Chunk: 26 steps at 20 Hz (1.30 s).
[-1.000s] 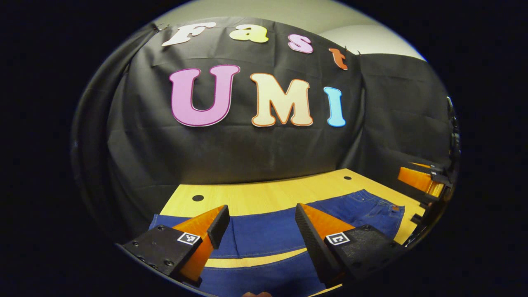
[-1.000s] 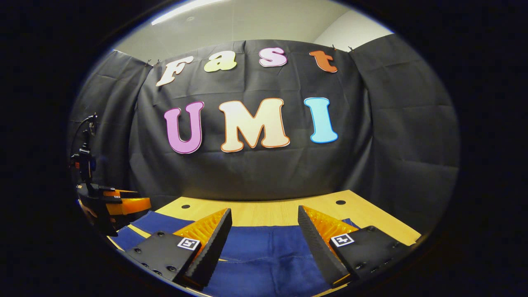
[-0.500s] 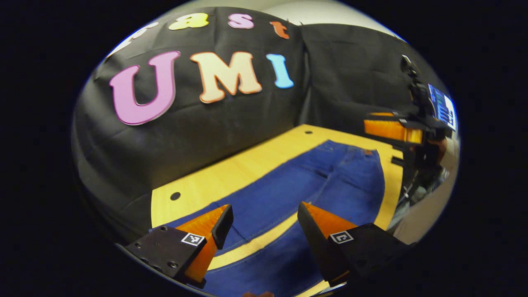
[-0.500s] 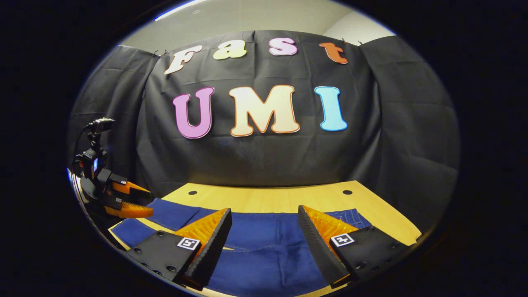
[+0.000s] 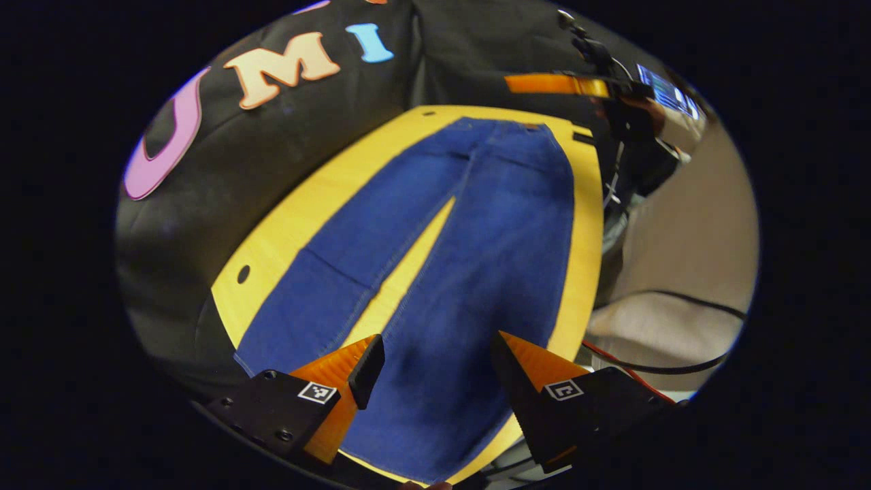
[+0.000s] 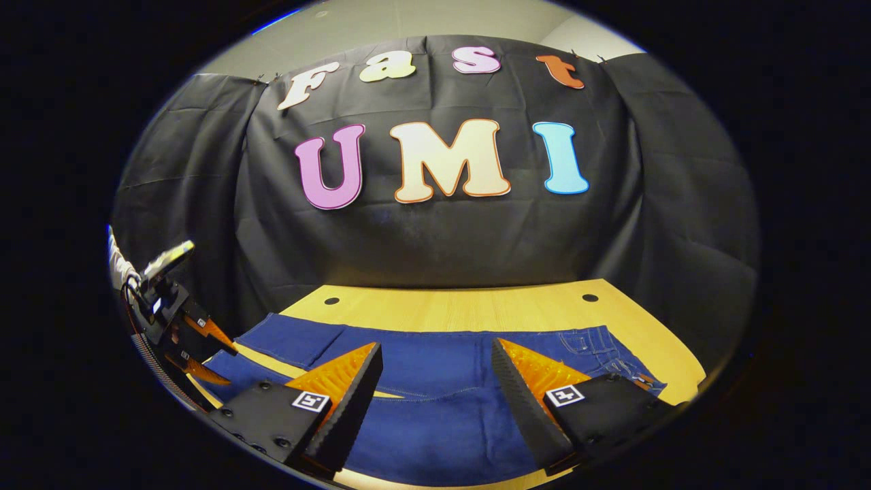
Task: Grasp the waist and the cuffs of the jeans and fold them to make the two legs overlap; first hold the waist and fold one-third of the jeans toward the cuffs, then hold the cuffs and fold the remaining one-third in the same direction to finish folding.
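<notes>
Blue jeans (image 5: 469, 231) lie flat on the wooden table (image 5: 320, 197), legs spread in a narrow V with bare wood between them. In the left gripper view my left gripper (image 5: 432, 357) hangs open above the cuff end of the near leg, holding nothing. The waist lies at the far end, where the right gripper (image 5: 554, 84) hovers beside it. In the right gripper view the jeans (image 6: 435, 422) run left to right. My right gripper (image 6: 435, 371) stands open above the seat and thigh area. The left gripper (image 6: 194, 344) shows at the far left over the cuffs.
The table's front edge (image 6: 435, 482) runs just under the jeans. Small round holes (image 6: 331, 300) mark the tabletop near the black cloth wall. Right of the table, cables (image 5: 670, 367) cross a pale floor, and a lit screen (image 5: 663, 88) stands behind the right gripper.
My left gripper has risen and turned right, so it looks down the length of the jeans from the cuffs. The right gripper has tilted down slightly. Both stay open.
</notes>
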Motion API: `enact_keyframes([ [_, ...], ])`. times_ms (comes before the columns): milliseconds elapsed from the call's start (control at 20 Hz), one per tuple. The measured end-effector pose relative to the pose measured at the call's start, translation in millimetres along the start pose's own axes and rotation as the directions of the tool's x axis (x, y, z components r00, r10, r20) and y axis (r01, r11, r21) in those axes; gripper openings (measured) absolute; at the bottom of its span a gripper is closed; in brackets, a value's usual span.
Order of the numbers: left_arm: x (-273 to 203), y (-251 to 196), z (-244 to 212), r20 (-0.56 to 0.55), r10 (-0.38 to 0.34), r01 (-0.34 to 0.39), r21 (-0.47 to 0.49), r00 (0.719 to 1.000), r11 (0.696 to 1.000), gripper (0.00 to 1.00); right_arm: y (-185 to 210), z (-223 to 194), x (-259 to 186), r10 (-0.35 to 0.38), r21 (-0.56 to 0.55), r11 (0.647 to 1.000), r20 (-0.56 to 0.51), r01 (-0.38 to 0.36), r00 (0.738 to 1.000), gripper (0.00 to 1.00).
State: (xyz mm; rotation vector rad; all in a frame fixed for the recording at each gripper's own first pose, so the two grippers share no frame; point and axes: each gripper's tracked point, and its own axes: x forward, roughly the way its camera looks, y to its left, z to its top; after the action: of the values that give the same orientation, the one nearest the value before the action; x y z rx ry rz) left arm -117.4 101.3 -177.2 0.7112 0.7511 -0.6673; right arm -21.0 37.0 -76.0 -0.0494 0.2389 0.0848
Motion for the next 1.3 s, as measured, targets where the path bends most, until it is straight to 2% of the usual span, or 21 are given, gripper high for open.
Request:
enact_keyframes([
  [100,0,-7,-29,-0.078,-0.037,0.040,0.027,0.996,0.999,0.95,2,-3,1,0.002,0.002,1.000,-0.006,-0.002,1.000,0.99],
  [200,-5,-16,-55,-0.149,-0.069,0.077,0.043,0.986,0.996,0.95,3,-9,2,0.003,0.005,1.000,-0.018,-0.003,1.000,0.96],
  [350,-9,-16,-87,-0.236,-0.083,0.102,0.069,0.968,0.992,0.95,6,-16,3,0.005,0.012,1.000,-0.036,-0.005,0.999,0.99],
  [400,-8,-17,-95,-0.258,-0.088,0.108,0.064,0.962,0.992,0.91,6,-17,3,0.005,0.011,1.000,-0.040,-0.005,0.999,0.99],
  [450,-9,-17,-101,-0.276,-0.091,0.111,0.059,0.957,0.992,0.95,6,-19,5,0.004,0.009,1.000,-0.045,-0.004,0.999,0.99],
  [900,-2,-23,-137,-0.369,-0.133,0.179,0.093,0.920,0.979,0.96,-1,-20,7,-0.018,-0.005,1.000,-0.057,0.017,0.998,0.99],
  [1300,5,-24,-147,-0.422,-0.168,0.203,0.039,0.891,0.978,0.94,-15,-23,6,-0.046,-0.011,0.999,-0.065,0.045,0.997,0.99],
])
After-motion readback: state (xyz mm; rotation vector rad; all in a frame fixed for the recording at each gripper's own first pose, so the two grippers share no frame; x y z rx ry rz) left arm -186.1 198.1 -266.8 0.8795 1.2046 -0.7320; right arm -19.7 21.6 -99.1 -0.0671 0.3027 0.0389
